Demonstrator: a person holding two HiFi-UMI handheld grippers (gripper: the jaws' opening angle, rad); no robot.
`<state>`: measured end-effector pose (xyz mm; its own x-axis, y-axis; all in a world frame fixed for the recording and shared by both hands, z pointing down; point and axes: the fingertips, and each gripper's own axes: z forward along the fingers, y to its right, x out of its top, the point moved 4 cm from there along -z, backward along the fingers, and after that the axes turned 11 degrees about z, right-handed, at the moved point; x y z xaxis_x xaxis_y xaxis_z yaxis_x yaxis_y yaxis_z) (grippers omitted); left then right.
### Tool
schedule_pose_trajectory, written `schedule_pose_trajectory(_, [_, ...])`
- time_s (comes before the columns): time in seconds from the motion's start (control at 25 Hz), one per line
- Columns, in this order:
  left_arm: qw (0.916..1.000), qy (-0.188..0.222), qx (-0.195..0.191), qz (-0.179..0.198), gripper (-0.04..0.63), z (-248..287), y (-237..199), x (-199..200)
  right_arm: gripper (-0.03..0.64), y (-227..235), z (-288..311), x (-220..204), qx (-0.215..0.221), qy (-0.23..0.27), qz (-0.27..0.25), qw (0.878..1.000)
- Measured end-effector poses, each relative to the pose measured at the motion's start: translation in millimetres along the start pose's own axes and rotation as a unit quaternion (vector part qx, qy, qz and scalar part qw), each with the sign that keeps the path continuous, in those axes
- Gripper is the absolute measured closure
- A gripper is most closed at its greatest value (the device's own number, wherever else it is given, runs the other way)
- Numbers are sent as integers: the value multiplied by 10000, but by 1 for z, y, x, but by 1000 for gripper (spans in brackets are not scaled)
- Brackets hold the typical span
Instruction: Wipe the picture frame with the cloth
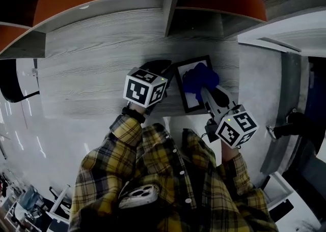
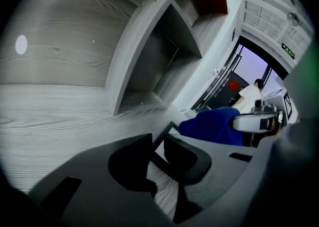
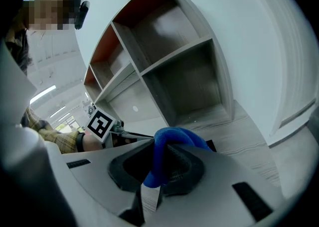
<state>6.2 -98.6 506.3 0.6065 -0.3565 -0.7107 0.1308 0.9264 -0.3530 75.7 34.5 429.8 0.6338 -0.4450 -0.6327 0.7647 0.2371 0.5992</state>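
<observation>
A black picture frame (image 1: 180, 86) with a white inside lies flat on the grey wood desk (image 1: 91, 73). A blue cloth (image 1: 199, 79) rests bunched on its upper part. My right gripper (image 1: 206, 91) is shut on that cloth, which bulges up between its jaws in the right gripper view (image 3: 172, 139). My left gripper (image 1: 164, 68) sits at the frame's left edge. In the left gripper view its jaws (image 2: 158, 144) stand apart, with the frame's black edge (image 2: 169, 125) running through the gap, and the blue cloth (image 2: 212, 125) lies just beyond.
A grey shelf unit (image 1: 168, 7) with orange-backed compartments rises along the desk's far side. A white panel (image 1: 285, 35) stands at the right. The desk's near edge runs just in front of the person's plaid shirt (image 1: 168, 175).
</observation>
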Motion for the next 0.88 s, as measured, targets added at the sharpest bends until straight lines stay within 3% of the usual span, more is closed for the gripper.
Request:
schedule_pose_trajectory(0.48, [9947,-891,-176,476,491,39,-5,-24,569,12,8,-12,95,-203,136,9997])
schedule_pose_trajectory(0.88, [9949,-945,-346,-25,486,48,-13,-32,569,14,34,-7,297,-441,-119,9985])
